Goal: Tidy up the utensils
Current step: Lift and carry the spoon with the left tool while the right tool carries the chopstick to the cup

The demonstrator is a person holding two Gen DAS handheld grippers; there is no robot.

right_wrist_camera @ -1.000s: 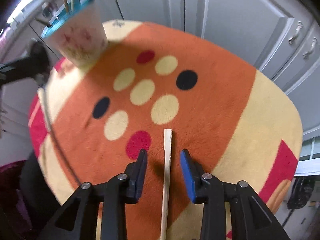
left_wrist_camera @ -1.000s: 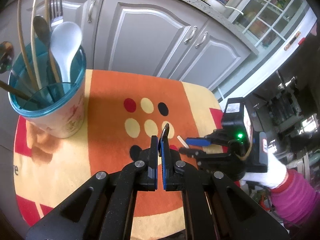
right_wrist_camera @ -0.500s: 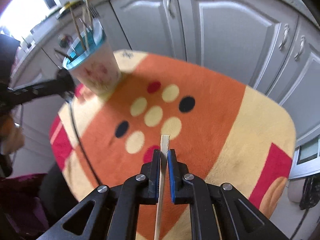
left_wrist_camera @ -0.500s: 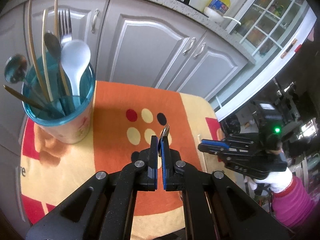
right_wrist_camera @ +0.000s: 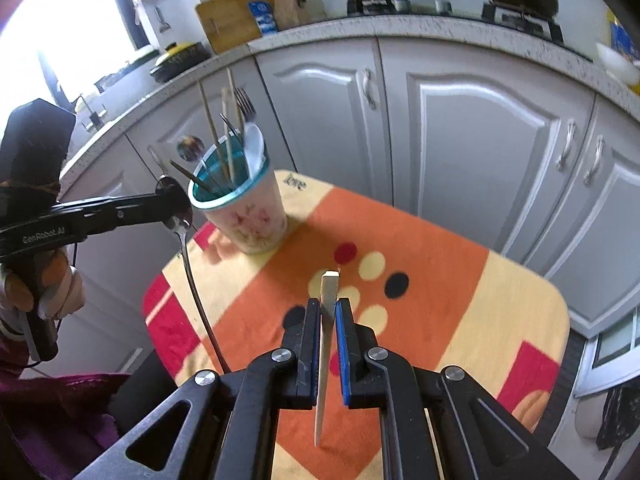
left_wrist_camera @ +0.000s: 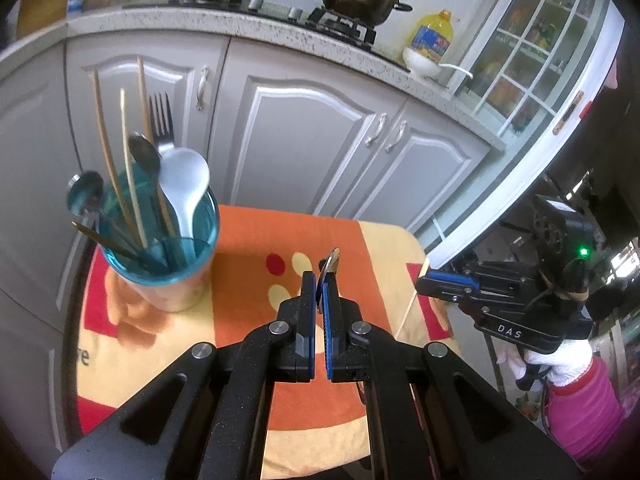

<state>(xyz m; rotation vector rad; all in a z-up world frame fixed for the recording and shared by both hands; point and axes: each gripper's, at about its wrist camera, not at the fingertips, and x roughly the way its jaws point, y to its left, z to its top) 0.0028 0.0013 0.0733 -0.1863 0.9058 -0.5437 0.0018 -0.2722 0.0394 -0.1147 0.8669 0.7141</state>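
Left claw (left_wrist_camera: pixel 319 292) clamps a spoon (left_wrist_camera: pixel 329 266); right claw (left_wrist_camera: pixel 430 285) grips a chopstick (left_wrist_camera: pixel 412 304); cup (left_wrist_camera: pixel 168 256) holds utensils.

Both wrist cams look fwd/down from above table (left_wrist_camera: pixel 248 240), L from its left, R opposite; share cup (right_wrist_camera: pixel 248 216).

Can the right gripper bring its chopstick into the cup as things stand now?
Probably yes: the right gripper holds the chopstick lifted off the cloth, and the cup mouth is open, though crowded with utensils.
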